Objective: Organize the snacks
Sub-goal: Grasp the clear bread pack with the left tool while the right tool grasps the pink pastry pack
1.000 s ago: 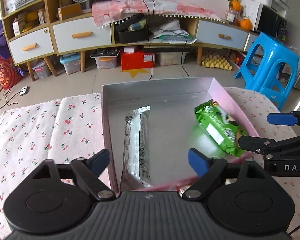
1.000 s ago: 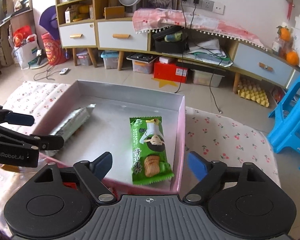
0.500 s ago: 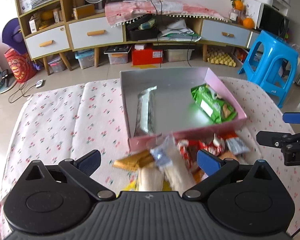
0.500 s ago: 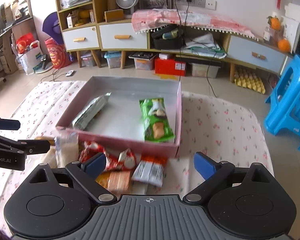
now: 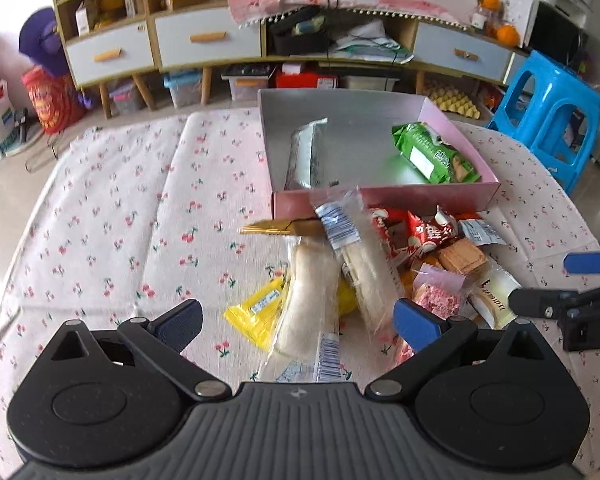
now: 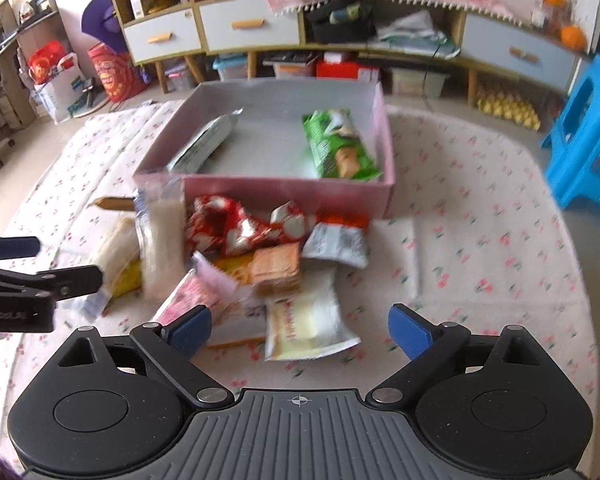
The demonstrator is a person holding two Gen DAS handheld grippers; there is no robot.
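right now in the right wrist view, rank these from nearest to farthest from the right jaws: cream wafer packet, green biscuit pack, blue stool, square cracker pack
1. cream wafer packet, lying just ahead of the right gripper, between its open jaws.
2. square cracker pack, in the pile, just beyond the wafer.
3. green biscuit pack, inside the pink box, right half.
4. blue stool, off the table, far right.

Cherry-print tablecloth [image 5: 112, 216] carries pink box [image 5: 384, 199] (open-topped), loose snack pile [image 5: 380, 264] just beside.
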